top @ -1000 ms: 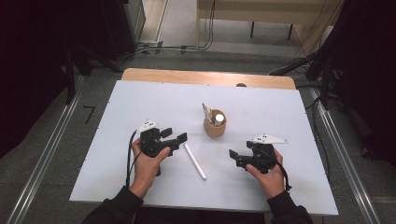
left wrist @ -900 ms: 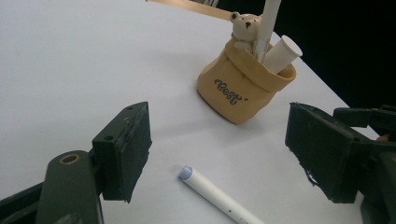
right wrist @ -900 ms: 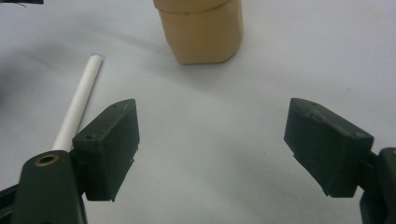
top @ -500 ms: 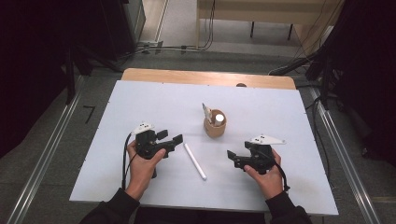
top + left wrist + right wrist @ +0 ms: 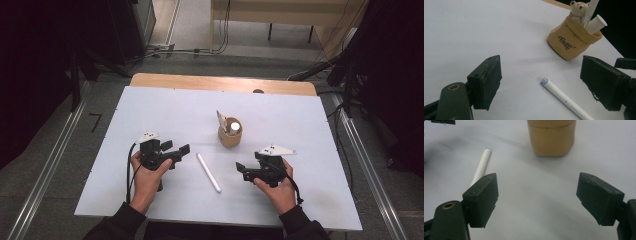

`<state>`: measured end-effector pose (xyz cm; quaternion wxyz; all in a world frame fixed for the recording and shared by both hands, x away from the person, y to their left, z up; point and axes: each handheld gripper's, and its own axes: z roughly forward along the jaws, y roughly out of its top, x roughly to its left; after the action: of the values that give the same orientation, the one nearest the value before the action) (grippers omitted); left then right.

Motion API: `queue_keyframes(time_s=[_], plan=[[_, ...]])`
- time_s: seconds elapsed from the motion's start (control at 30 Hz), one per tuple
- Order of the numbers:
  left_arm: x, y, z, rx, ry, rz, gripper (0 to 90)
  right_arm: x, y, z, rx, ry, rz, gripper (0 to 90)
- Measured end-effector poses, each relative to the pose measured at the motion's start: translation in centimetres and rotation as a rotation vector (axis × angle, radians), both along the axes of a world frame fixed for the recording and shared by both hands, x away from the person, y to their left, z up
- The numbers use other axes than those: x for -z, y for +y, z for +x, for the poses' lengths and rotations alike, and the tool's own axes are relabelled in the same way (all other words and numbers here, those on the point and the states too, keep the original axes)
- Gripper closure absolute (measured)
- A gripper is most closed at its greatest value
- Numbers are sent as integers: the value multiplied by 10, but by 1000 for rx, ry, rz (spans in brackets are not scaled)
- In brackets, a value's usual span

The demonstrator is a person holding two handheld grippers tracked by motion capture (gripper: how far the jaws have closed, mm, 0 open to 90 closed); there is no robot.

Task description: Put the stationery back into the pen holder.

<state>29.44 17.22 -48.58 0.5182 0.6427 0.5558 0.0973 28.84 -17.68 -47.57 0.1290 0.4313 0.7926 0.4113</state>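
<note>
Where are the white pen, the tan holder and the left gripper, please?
pen (image 5: 208,173), high view, middle of its barrel.
holder (image 5: 569,42), left gripper view, its printed front.
left gripper (image 5: 181,150), high view, between its open jaw tips.

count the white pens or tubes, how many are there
3: one white pen lies flat on the table between the two claws; two white tubes stand in the tan pouch-shaped holder. More could be hidden inside it.
</note>
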Motion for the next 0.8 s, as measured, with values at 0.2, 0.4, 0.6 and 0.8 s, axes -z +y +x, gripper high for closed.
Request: queue_keyframes(time_s=[0.2,0.4,0.6,0.8], plan=[[0,3,0,-14,-7,3,184,3,20,-3,-41,-7,-20,166],[1,2,1,-17,-2,8,184,6,35,-3,-68,-17,-33,166],[1,4,1,-24,-1,13,184,7,45,-4,-73,-25,-34,168],[2,7,2,-38,1,13,184,10,56,-2,-91,-30,-45,170]])
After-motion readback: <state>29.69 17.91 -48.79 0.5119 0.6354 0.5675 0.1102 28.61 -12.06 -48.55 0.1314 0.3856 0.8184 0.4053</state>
